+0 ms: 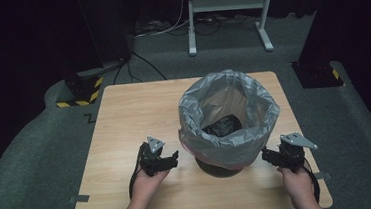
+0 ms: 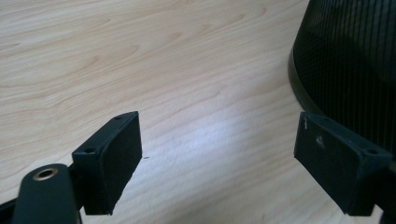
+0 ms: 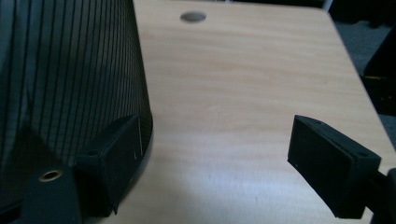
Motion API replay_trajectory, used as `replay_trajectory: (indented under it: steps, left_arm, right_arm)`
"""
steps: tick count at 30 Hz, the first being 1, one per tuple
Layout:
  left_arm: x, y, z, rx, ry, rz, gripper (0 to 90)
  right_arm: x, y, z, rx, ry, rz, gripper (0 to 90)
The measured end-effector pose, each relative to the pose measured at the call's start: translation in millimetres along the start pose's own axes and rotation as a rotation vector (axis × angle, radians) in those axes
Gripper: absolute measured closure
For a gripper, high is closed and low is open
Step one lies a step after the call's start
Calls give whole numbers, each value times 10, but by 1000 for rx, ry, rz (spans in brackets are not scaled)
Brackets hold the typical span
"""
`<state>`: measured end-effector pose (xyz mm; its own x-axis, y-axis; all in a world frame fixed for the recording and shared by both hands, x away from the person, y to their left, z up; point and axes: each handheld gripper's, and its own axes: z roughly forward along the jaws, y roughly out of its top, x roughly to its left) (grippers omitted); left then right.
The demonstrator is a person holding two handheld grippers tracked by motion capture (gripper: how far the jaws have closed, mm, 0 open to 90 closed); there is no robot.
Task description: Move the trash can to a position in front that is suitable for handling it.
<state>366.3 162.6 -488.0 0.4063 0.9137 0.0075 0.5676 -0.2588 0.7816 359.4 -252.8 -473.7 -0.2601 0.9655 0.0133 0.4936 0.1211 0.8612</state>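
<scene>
Flanking the bin (image 1: 228, 164) from both sides, the two tools sit low over the desk (image 1: 124, 114), each with its jaws wide and nothing between them. The left tool (image 1: 174, 159) points toward the bin's base, which lies just to its right and a little ahead; in the left gripper view the dark ribbed wall (image 2: 350, 60) rises just beyond the right-hand jaw, apart from it. The right tool (image 1: 264, 153) mirrors this: the bin stands just to its left, and in the right gripper view the striped wall (image 3: 70, 70) comes right up beside the left-hand jaw, too close to tell if they touch. The right tool looks the nearer of the two.

A grey bag (image 1: 229, 116) lines the bin, its rim folded down over the outside and hanging above both tools; something dark (image 1: 221, 125) lies at its bottom. The bin stands upright, its long axis vertical, so the folded bag edge sits up and inward from each tool. Reaching it would likely mean lifting and closing in from both sides.
</scene>
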Motion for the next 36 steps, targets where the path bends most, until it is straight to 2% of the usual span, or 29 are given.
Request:
replay_trajectory:
  steps: [3, 5, 8, 10, 13, 16, 19, 20, 23, 26, 30, 33, 36]
  left_arm:
    - [4, -84, -27, 1, -3, 42, 147]
    - [5, -86, -38, -1, 27, 72, 146]
    - [44, -57, -81, -54, 7, 41, 155]
    - [60, -39, -100, -63, 7, 33, 150]
    - [76, -24, -131, -98, 15, 50, 149]
    - [99, -4, -152, -108, 4, 28, 147]
    - [124, 16, -181, -134, 5, 5, 147]
    - [140, 24, -195, -140, -2, -6, 147]
    - [172, 37, -249, -170, 2, -1, 148]
    - [195, 43, -310, -200, 14, 12, 147]
    - [215, 60, -372, -247, 19, 5, 147]
    - [205, 81, -393, -278, -9, -17, 147]
    - [157, 122, -431, -309, -43, -22, 145]
  right_arm:
    - [6, -81, -13, 31, 47, -25, 187]
    - [12, -92, -31, 35, 80, -43, 171]
    - [3, -78, -69, 20, 92, -54, 138]
    - [-10, -74, -89, 8, 65, -61, 137]
    - [-44, -64, -101, 3, 25, -35, 138]
    - [-72, -51, -129, -26, 15, -27, 137]
    - [-73, -26, -169, -55, -3, -45, 137]
    - [-73, -20, -182, -63, -3, -50, 136]
    - [-54, 23, -248, -100, -4, -66, 136]
    - [-48, 64, -301, -139, 19, -66, 135]
    - [-34, 99, -354, -174, 3, -87, 132]
    - [-61, 126, -414, -210, -4, -83, 132]
    - [-108, 157, -480, -248, -22, -71, 133]
